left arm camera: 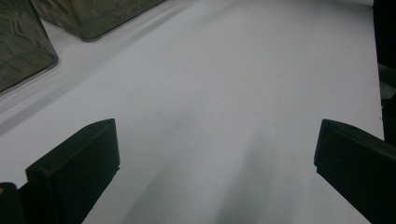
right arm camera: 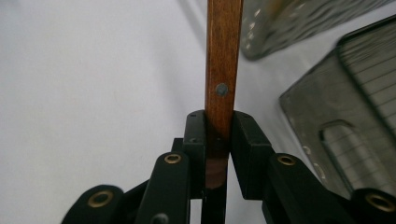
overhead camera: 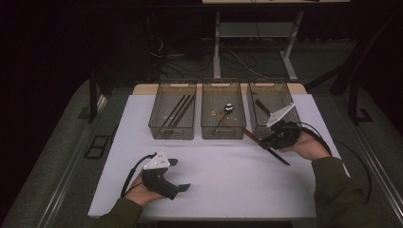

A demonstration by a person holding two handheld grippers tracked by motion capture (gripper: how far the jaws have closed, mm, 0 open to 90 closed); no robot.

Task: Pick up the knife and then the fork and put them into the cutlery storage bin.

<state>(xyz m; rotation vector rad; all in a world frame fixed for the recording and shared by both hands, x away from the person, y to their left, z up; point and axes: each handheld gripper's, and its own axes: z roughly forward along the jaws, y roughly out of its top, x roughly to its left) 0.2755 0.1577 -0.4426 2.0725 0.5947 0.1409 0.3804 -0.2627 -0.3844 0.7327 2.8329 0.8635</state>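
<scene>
Two jaws of the right gripper [right arm camera: 217, 140] clamp the knife [right arm camera: 223, 70] by its wooden handle, which runs straight up between them, rivet just above the pads. Seen from the high view, the knife [overhead camera: 266, 145] sits just before the right bin [overhead camera: 266, 88]. Left gripper [left arm camera: 215, 158] jaws stand wide apart, empty, over the white table [left arm camera: 224, 70].

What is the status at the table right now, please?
Right gripper shut on wooden-handled knife, beside right bin. Left gripper open, nothing between its jaws. Path looks clear.
</scene>
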